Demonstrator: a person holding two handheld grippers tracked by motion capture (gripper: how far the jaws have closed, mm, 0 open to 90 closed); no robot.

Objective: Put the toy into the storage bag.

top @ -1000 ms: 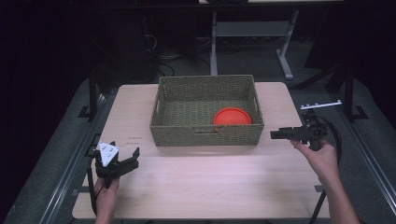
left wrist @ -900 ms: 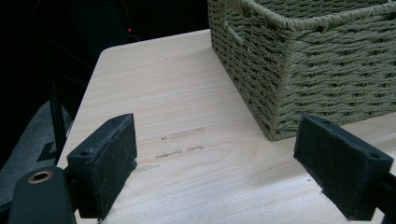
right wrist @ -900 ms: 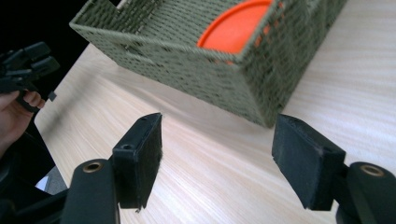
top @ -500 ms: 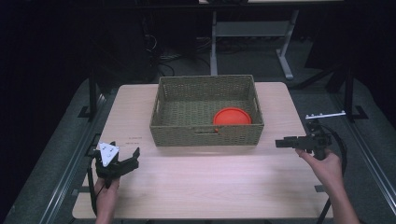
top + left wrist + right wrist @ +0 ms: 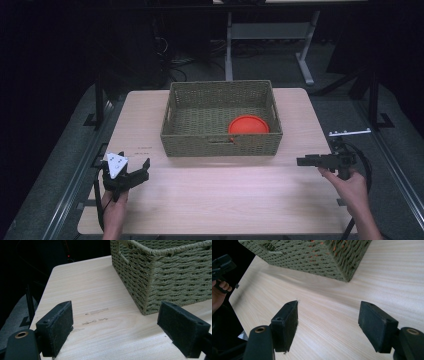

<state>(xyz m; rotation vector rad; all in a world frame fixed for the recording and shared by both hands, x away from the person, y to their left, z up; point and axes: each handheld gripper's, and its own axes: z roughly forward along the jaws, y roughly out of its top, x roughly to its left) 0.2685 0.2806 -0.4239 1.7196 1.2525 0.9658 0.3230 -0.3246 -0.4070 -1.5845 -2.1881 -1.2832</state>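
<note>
Woven basket with 1 orange disc on a wooden tabletop; 2 hand-held grippers idle at the near corners.

The tabletop (image 5: 210, 200) carries a green woven basket (image 5: 220, 145) at the middle of its far half, with cut-out handles in its walls. An orange disc (image 5: 248, 125), probably a plate or lid, lies flat in the basket's near right corner, touching the near wall. It looks rigid, light and smooth, so it would likely slip in a flat pinch; its rim is the better hold. The basket looks light and slightly yielding, best taken by its handles or rim. The left gripper (image 5: 142, 171) hovers near the tabletop's near left corner, fingers (image 5: 56, 327) spread and empty. The right gripper (image 5: 302, 161) sits at the right edge, fingers (image 5: 285, 325) spread and empty.
</note>
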